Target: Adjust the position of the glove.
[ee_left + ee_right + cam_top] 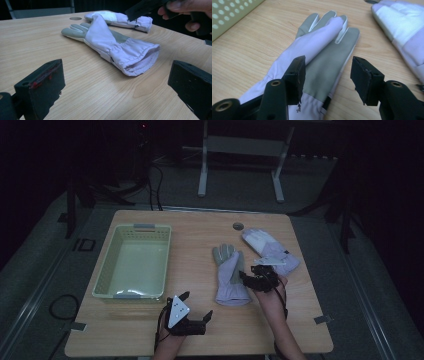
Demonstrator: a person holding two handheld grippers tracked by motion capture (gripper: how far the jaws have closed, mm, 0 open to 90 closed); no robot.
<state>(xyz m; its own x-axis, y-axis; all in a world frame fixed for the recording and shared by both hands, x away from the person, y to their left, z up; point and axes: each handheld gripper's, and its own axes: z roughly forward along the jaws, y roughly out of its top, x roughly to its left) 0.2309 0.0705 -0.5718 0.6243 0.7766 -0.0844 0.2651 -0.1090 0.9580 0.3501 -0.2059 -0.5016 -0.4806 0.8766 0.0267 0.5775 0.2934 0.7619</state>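
Note:
A pale lilac glove with a grey palm (pixel 231 276) (pixel 107 42) (pixel 322 50) lies folded on the wooden table (pixel 200 245), cuff toward me. A second, similar glove (pixel 267 247) (pixel 112 17) (pixel 402 22) lies behind it to the right. My right gripper (pixel 246 276) (pixel 327 72) hovers over the near glove's cuff end, its jaws open on either side of the grey palm without pressing it. My left gripper (pixel 196 306) (pixel 117 82) rests near the front edge, open and with nothing in it, pointing at the near glove's cuff.
A pale green perforated basket (pixel 107 265) (pixel 227 15) stands with nothing in it on the table's left half. A round cable hole (pixel 238 226) (pixel 75 18) sits near the far edge. Dark floor, cables and a white frame (pixel 240 150) lie beyond the table.

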